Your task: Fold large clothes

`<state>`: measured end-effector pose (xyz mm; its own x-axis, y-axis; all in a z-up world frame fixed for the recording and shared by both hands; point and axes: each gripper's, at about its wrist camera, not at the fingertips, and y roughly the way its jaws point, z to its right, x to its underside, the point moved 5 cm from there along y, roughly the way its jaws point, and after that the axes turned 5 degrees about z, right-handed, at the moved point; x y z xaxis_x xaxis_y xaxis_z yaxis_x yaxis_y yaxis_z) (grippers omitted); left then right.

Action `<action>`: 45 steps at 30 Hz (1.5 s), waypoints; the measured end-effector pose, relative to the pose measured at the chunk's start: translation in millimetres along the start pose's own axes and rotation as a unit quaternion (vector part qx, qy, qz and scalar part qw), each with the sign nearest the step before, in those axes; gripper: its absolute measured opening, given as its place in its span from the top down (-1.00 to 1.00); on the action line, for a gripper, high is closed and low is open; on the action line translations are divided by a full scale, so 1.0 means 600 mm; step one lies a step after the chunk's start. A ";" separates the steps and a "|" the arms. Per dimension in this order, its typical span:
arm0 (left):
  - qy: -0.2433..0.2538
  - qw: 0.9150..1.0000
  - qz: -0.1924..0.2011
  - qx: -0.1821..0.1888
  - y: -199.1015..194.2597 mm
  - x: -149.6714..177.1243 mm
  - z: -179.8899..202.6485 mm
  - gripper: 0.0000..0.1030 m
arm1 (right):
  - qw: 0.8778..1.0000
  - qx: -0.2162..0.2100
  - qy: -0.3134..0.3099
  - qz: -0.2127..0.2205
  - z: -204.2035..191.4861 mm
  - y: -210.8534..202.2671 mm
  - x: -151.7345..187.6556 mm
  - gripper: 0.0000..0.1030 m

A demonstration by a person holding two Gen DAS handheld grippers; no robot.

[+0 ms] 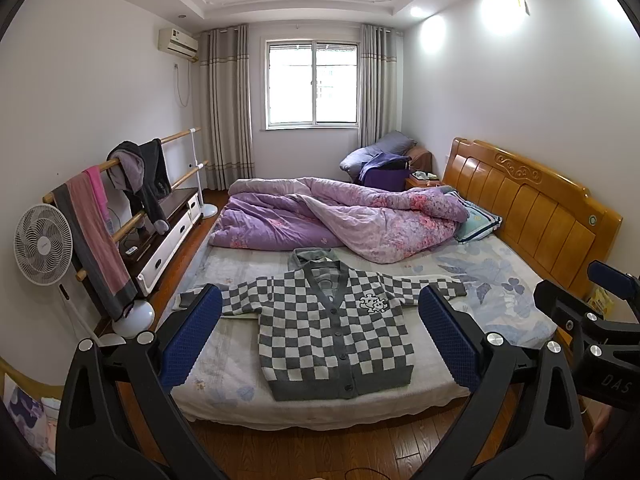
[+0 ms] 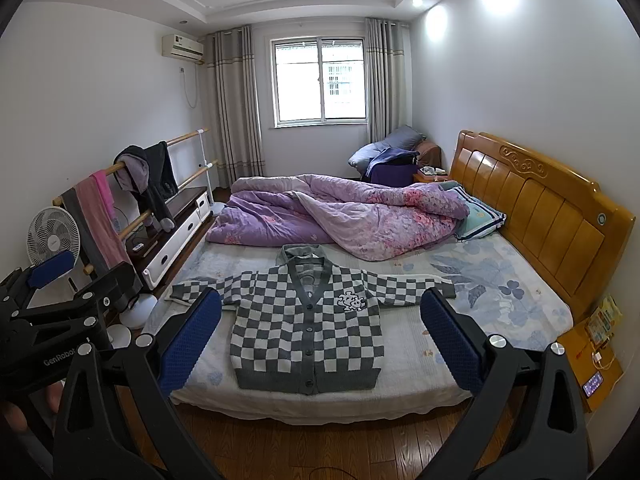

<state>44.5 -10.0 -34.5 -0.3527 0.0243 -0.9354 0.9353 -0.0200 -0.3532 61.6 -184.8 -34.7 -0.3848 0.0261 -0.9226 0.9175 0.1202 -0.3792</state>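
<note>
A grey and white checked cardigan [image 1: 332,332] lies flat and buttoned on the bed [image 1: 224,384], sleeves spread to both sides, hem toward me. It also shows in the right wrist view [image 2: 308,328]. My left gripper [image 1: 320,336] is open and empty, held back from the bed's near edge above the floor. My right gripper [image 2: 320,336] is open and empty too, at a similar distance. The right gripper shows at the right edge of the left wrist view [image 1: 596,320]; the left gripper shows at the left edge of the right wrist view [image 2: 60,300].
A crumpled purple quilt [image 1: 340,216] lies on the far half of the bed by a pillow [image 1: 476,220]. A wooden headboard [image 1: 532,208] stands right. A clothes rail [image 1: 120,208], fan [image 1: 42,244] and low cabinet [image 1: 172,236] line the left wall. A bedside table [image 2: 592,356] stands right.
</note>
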 end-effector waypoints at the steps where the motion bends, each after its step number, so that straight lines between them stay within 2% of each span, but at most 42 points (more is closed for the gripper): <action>1: -0.001 1.000 0.000 0.000 0.005 0.001 -0.008 -0.91 | 1.000 0.001 -0.001 0.000 -0.001 -0.001 0.000 -0.86; 15: -0.001 1.000 -0.003 0.001 0.002 0.014 -0.021 -0.91 | 1.000 0.001 -0.001 -0.002 0.001 0.000 0.002 -0.86; 20: -0.004 1.000 -0.006 -0.001 0.005 0.001 -0.022 -0.91 | 1.000 0.002 -0.002 -0.002 0.002 0.001 0.003 -0.86; 45: -0.006 1.000 -0.009 -0.002 0.012 0.005 -0.025 -0.91 | 1.000 0.001 -0.004 -0.004 0.007 0.008 0.010 -0.86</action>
<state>50.5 5.2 -39.9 -0.3692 0.0132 -0.9293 0.9292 -0.0153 -0.3694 64.4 -188.4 -42.6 -0.3918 0.0181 -0.9199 0.9143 0.1194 -0.3871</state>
